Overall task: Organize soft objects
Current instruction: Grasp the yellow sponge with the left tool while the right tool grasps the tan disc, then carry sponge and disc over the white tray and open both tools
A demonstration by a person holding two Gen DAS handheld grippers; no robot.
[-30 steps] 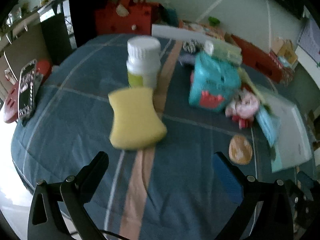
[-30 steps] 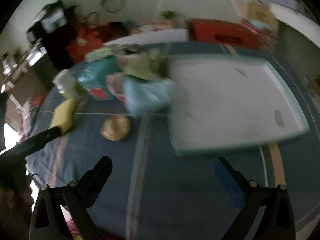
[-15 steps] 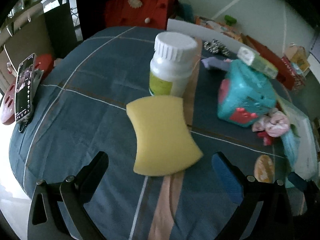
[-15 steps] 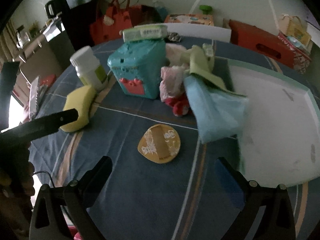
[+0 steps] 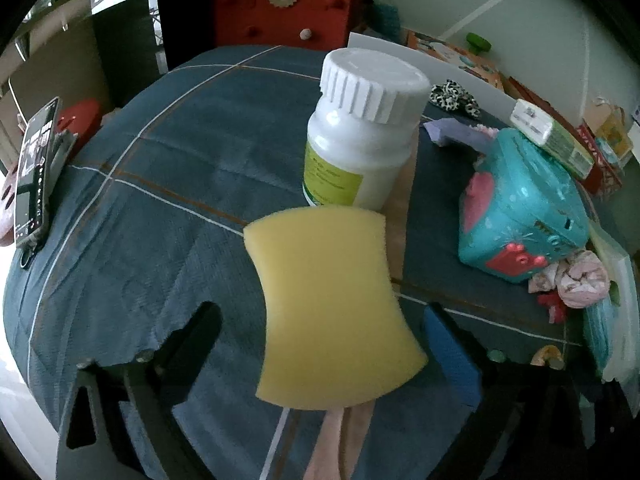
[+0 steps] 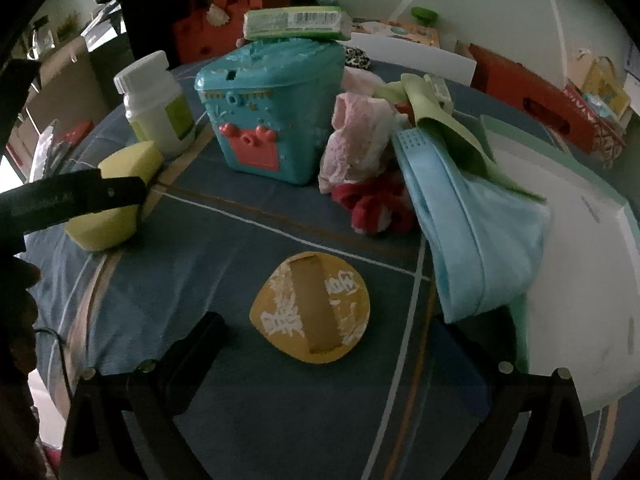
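Both grippers had come down closer to the blue tablecloth (image 6: 168,272). White tray (image 6: 580,248): right edge. Teal box (image 6: 272,120): centre, far side. Yellow sponge (image 5: 328,304): near left edge, between the left gripper (image 5: 324,344) jaws, just closing yet apart, untouched. Yellow disc (image 6: 312,308): near edge, before the right gripper (image 6: 328,360), jaws apart, empty.

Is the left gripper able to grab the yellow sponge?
Probably yes. The yellow sponge lies flat between the open fingers of the left gripper, nothing on top; its jaws have just been closing, not yet pressing.
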